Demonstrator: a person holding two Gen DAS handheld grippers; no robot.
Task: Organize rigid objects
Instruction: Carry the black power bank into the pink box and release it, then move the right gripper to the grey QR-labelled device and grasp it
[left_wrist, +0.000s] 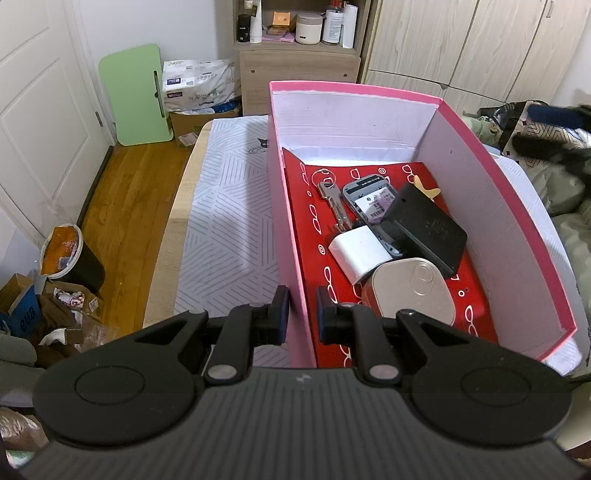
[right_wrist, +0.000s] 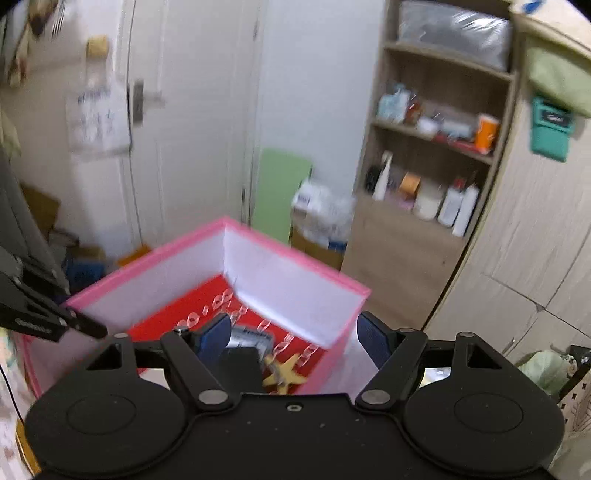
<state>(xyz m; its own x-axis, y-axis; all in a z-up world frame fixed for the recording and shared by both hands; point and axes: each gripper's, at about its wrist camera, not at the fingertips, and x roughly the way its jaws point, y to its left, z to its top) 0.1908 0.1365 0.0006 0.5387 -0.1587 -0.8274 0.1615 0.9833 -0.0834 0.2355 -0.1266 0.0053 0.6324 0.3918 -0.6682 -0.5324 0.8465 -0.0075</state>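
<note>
With the left gripper (left_wrist: 302, 314) clamped on the pink box's (left_wrist: 509, 206) near wall at lower centre, key (left_wrist: 334, 205), charger (left_wrist: 360, 254) and tin (left_wrist: 413, 291) lie inside as the right gripper (right_wrist: 291, 338), jaws apart and empty, hovers above, apparently between deposits, another item next.

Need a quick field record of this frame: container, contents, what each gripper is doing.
container: pink box, white inside, red patterned sheet on its floor
contents: key, phone, black case, white charger, silver tin, yellow star
left gripper: fingers clamped on the box's near wall
right gripper: open, empty, above the box corner
image quality: right wrist view blurred
</note>
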